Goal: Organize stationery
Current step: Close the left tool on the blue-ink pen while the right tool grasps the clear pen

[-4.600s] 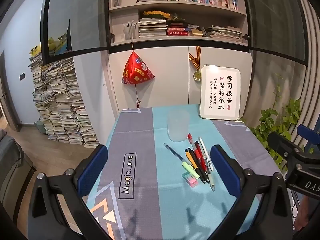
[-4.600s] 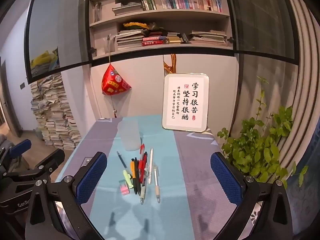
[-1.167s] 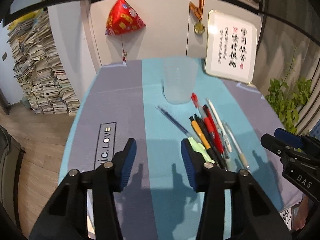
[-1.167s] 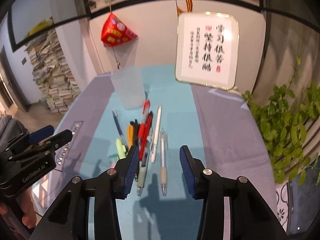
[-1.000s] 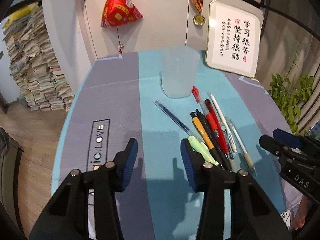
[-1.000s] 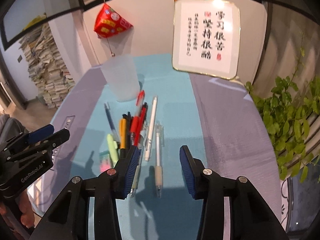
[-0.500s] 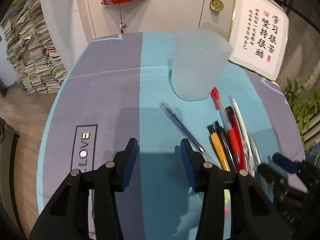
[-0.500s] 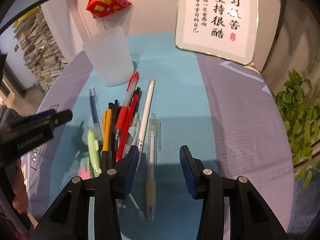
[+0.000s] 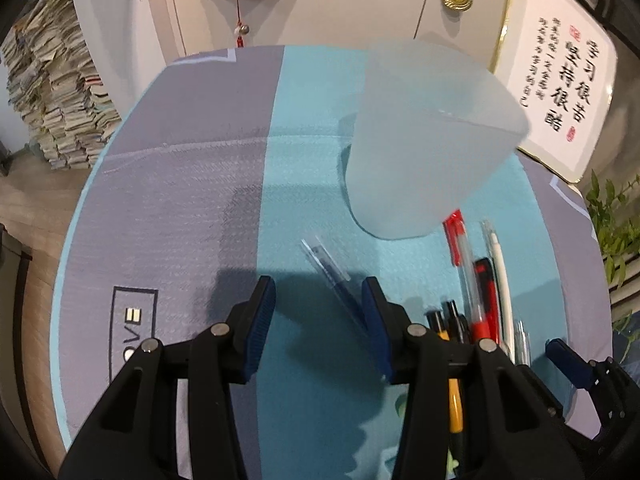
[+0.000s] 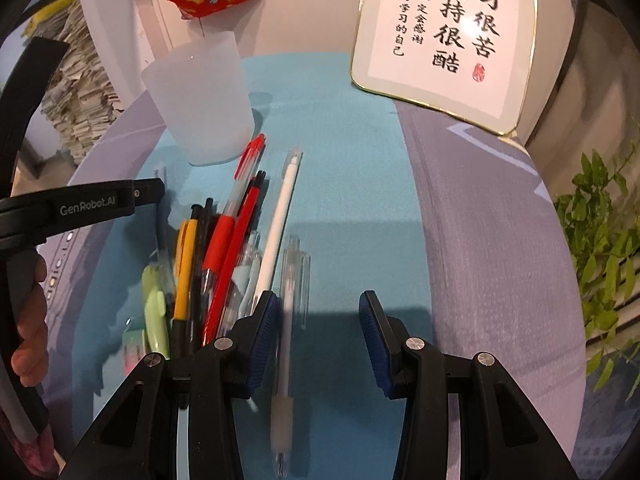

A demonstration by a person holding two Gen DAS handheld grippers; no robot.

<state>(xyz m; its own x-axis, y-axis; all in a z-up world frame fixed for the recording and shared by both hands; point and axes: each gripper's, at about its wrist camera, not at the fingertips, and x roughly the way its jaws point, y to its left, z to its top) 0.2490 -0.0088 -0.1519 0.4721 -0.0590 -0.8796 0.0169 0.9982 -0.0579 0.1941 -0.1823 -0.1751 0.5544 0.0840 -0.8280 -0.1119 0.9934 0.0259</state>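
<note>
Change since earlier frames: both claws lowered and advanced over the counter [image 9: 192, 168]; cup and pens much larger in view than a second ago.
Left claw [image 9: 318, 322]: part-spread, pinching nothing; angled down just beside the blue-ink clear pen [image 9: 336, 276], the right pad touching or overlapping its lower end, not clamped on it.
Right claw [image 10: 316, 332]: part-spread, empty; hovering with the clear gel pen [image 10: 290, 304] lying between the pads, nearer the left one, no squeeze visible.
Why so held: likely each claw lined up on the outermost pen of its own side, easiest to lift without disturbing the bundle.
Frosted cup [image 9: 420, 148]: upright, empty as far as visible, standing at the far end of the pen row; probably the intended holder, hence pens pointing toward it.
Task things, location: on the teal stripe of the counter cloth, between cup and claws.
Count, pens: about nine; one blue-ink clear pen, one yellow pen [image 10: 185, 264], two black pens [image 10: 202, 248], two red pens [image 10: 230, 232], one white pen [image 10: 278, 228], one clear gel pen, plus one clear barrel half-hidden in the bundle.
Count, others: one green highlighter [image 10: 154, 312]; one small pink-green eraser [image 10: 134, 344], blurred.
Count, cups: one.
Progress: nothing yet in the cup.
</note>
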